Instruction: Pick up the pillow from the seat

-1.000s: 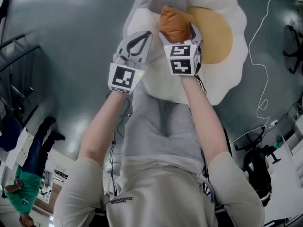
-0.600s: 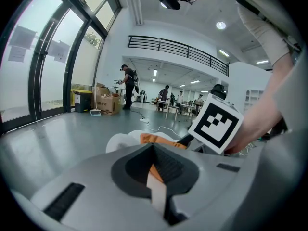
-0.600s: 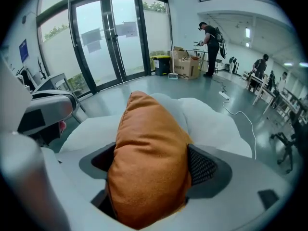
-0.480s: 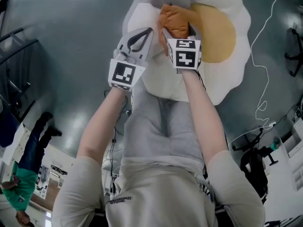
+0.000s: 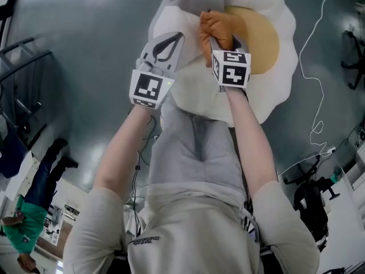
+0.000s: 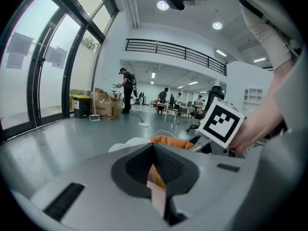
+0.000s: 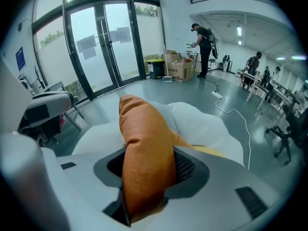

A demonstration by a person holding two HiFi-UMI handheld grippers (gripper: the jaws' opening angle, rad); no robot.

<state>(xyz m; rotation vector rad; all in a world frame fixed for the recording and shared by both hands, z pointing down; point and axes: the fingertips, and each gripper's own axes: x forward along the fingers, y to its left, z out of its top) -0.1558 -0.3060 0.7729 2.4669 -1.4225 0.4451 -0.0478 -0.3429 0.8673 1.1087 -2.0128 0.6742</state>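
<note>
An orange pillow [image 5: 215, 27] stands bunched up on a fried-egg-shaped seat [image 5: 268, 96], white with a yellow middle [image 5: 262, 41]. My right gripper [image 5: 220, 40] has the pillow between its jaws, which are closing and squeezing the fabric. In the right gripper view the pillow [image 7: 144, 148] fills the gap of the right gripper [image 7: 147, 179] and rises above it. My left gripper [image 5: 174, 39] hovers just left of the pillow over the seat's white edge, its jaws together and holding nothing. In the left gripper view a strip of the orange pillow [image 6: 168, 141] shows beyond the left gripper [image 6: 156, 172].
Grey polished floor surrounds the seat. A thin white cable [image 5: 315, 67] runs over the floor on the right. An office chair [image 5: 311, 201] stands at the lower right, a person in green [image 5: 25, 230] at the lower left. Glass doors [image 7: 103, 52] lie beyond the seat.
The right gripper's jaws have narrowed round the pillow, and the pillow is now pinched taller and thinner. That hand shifted slightly right. The left gripper has hardly moved.
</note>
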